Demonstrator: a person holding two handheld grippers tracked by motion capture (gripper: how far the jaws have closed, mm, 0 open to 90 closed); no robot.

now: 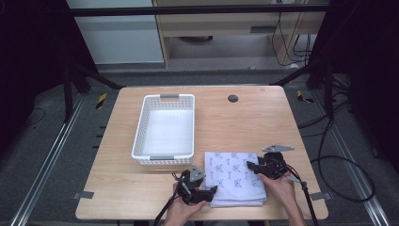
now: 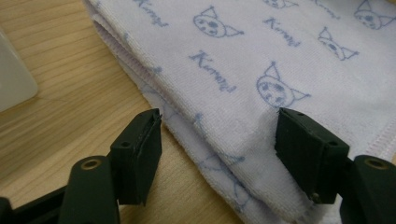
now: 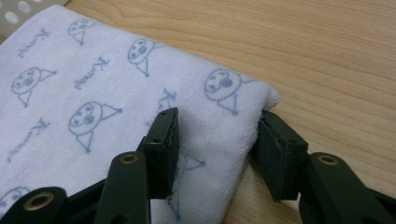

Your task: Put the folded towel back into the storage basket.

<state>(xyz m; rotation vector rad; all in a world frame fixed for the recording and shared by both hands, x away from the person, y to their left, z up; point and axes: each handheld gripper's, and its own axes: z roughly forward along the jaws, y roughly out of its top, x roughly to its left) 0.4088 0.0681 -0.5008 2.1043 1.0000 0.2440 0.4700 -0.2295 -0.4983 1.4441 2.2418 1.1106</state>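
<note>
A folded white towel (image 1: 234, 176) printed with blue cat faces lies on the wooden table (image 1: 244, 122) near its front edge. My left gripper (image 1: 211, 191) is at the towel's near left corner. In the left gripper view the gripper (image 2: 219, 126) is open, one jaw on the bare wood and the other over the towel (image 2: 261, 51), so the folded edge lies between them. My right gripper (image 1: 251, 165) is at the towel's right edge. It is open (image 3: 218, 119) too, one jaw over the cloth (image 3: 93, 79) and the other just past its corner.
A white slotted basket (image 1: 164, 129) stands empty just behind and to the left of the towel; its corner shows in the gripper views (image 2: 11, 70) (image 3: 18, 11). A small black round cap (image 1: 233, 98) sits in the tabletop at the back. Bare wood lies right of the towel.
</note>
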